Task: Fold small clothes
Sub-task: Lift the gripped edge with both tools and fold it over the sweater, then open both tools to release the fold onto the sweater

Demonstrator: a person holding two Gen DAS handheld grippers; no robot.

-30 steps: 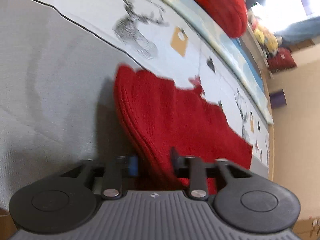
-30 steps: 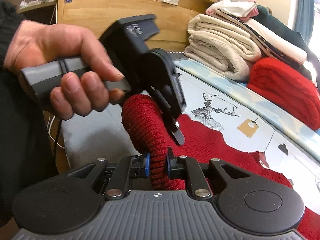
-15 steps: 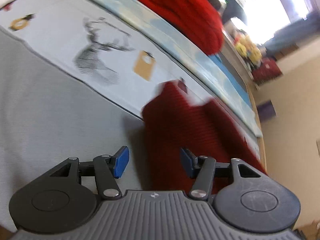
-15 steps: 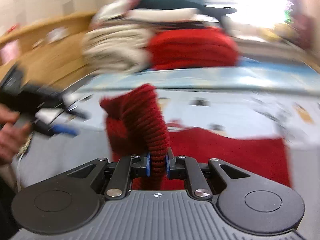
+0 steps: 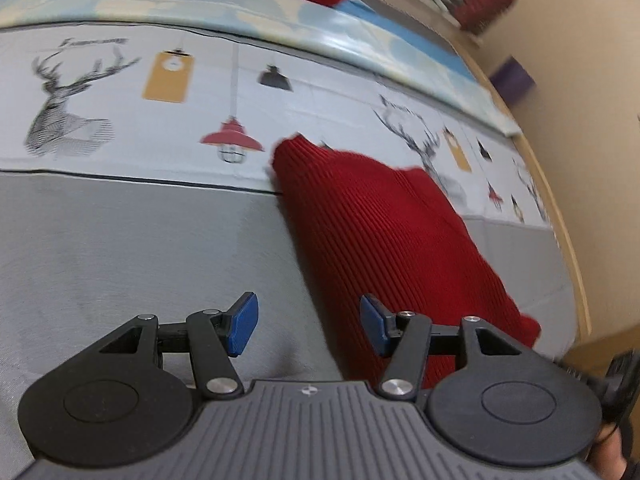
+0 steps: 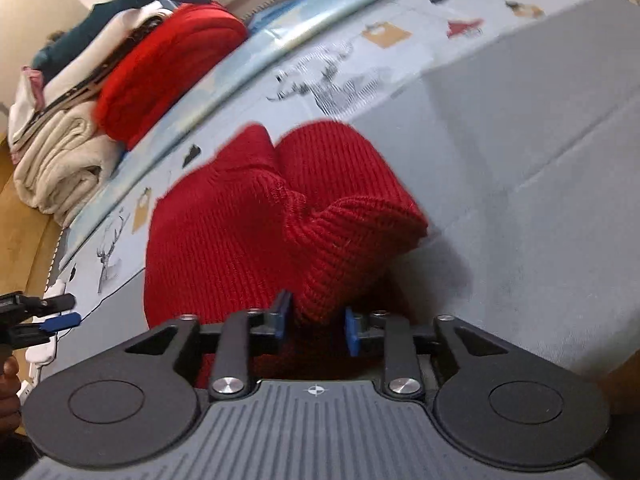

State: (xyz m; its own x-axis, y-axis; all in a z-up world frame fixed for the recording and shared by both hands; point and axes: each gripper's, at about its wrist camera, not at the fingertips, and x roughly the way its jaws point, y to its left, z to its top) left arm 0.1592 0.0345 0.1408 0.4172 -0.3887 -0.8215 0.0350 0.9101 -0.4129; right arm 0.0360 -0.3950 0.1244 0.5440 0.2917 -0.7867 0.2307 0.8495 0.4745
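Observation:
A small red knit garment (image 5: 384,232) lies on the grey bedsheet (image 5: 120,248). In the right wrist view the red knit garment (image 6: 248,224) is doubled over, with a bunched fold rising at its near edge. My left gripper (image 5: 308,326) is open and empty, hovering just left of the garment's near edge. My right gripper (image 6: 316,322) has its blue pads parted a little around the bunched fold; the knit sits between them and looks loose. My left gripper also shows at the far left of the right wrist view (image 6: 48,316).
A printed sheet with deer and lamps (image 5: 168,92) runs behind the garment. Folded cream towels (image 6: 60,160) and a folded red knit (image 6: 160,64) are stacked at the back. The wooden bed frame (image 5: 568,240) borders the right edge.
My left gripper let go of the garment, opened and drew back to its left. My right gripper carried the fold over the garment, lowered it and parted its pads.

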